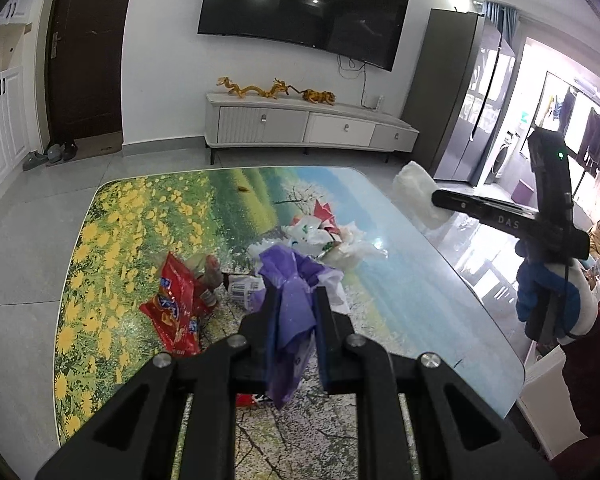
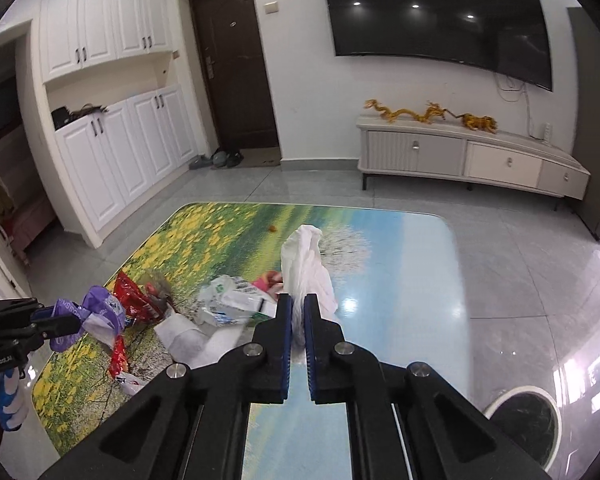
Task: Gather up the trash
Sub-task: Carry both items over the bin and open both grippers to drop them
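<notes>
Living-room bench (image 1: 440,280), flower-print top: left tongs (image 1: 296,300) clamp limp purple bag (image 1: 288,280); right tongs (image 2: 298,312) pinch white tissue (image 2: 306,264) above wrapper heap (image 1: 324,236). Featherlight, crushable; grab bunched folds.

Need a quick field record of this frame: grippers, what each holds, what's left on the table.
left gripper: shut on purple bag
right gripper: shut on white tissue
table: landscape print top
left on table: red snack bag, white wrapper pile, small orange scrap
bin: on the floor, to the table's right in the right wrist view
</notes>
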The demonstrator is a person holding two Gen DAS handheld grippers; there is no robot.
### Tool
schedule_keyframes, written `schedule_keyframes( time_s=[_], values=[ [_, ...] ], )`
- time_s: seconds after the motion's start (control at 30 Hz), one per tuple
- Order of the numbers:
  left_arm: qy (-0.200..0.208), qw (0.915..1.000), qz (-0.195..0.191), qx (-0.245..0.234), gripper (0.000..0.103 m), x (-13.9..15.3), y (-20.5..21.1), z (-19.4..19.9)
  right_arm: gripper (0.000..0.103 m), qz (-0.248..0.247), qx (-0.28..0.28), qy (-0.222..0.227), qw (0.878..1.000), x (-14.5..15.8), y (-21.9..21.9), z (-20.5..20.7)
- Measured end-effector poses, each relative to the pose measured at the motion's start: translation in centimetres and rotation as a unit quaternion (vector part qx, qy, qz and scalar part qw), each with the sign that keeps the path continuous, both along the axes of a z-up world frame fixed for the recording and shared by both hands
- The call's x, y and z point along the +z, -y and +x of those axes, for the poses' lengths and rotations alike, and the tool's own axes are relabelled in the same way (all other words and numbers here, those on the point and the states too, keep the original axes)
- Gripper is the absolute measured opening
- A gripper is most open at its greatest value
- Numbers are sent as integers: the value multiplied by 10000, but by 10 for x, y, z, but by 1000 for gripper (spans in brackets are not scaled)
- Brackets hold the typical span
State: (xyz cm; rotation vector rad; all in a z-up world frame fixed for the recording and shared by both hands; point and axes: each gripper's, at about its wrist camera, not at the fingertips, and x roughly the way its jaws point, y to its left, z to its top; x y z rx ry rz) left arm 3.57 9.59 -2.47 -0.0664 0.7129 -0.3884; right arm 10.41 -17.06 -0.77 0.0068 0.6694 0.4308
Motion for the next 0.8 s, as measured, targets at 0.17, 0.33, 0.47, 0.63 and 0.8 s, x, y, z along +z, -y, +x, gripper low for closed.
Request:
schedule_keyframes(
  time_s=[0.17, 0.33, 0.47, 0.63, 0.8],
  values=[
    [25, 9992, 18, -398, 15, 16, 38, 11, 7, 75, -574, 81, 9983, 5, 57, -16],
    [-4, 9957, 95, -925, 15, 27, 100, 29, 7, 143, -1234, 74, 9922, -1, 124, -36],
    [-156, 9904, 131, -1366, 15, 27, 161, 47, 7, 162, -1747, -42, 9845, -14, 177, -48],
    [-466, 9811, 161, -1869, 15, 18, 249, 72, 7, 299, -2408, -370, 9694, -46, 248, -59],
    [-785, 9701, 254, -2282, 15, -1, 337, 93, 7, 491, -2861, -727, 9542, -84, 302, -61]
  ],
)
